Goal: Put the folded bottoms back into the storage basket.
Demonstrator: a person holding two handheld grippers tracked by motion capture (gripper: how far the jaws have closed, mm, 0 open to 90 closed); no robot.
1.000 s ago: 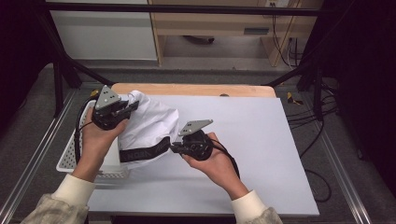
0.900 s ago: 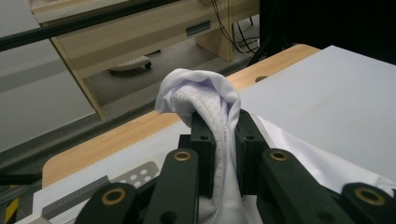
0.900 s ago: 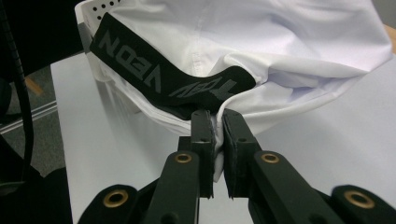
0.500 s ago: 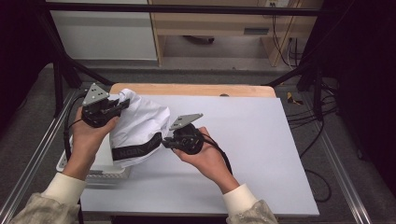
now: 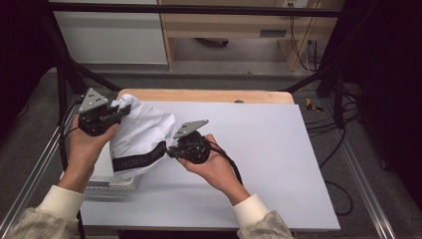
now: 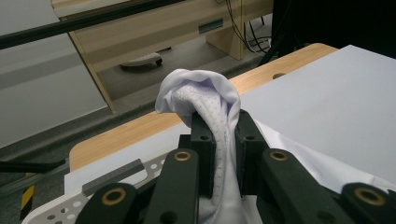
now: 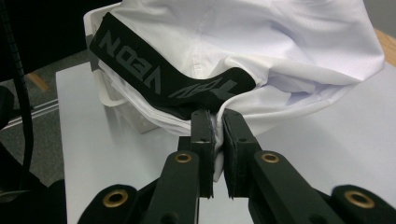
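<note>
- Garment [image 5: 142, 134]: white sports shorts or similar, with a black lettered waistband [image 7: 163, 79], held up between both grippers over the left part of the desk [image 5: 259, 164], partly above a white perforated basket [image 5: 107, 181] at the desk's left edge.
- Left gripper [image 5: 122, 110]: jaws nearly shut, pinching a bunched fold of the white mesh-lined fabric; in the left gripper view the cloth bulges up out of the narrow gap between them.
- Right gripper [image 5: 169, 152]: jaws likewise almost closed, clamped on the white hem just below the waistband, as the right gripper view shows plainly.
- Progress, as I judge it: the garment is out of the basket and gripped at two points, so the pick-up is done. It is crumpled and sagging rather than stretched flat, so spreading it on the open desk surface and any folding are left.
- Against the earlier frames: both hands and the garment have shifted toward the desk's left edge, and the left gripper now sits nearer the far left corner. The cloth hangs more over the basket than before, with the waistband turned more toward the person. Both grips look unchanged, with the same parts of the fabric between the jaws.
</note>
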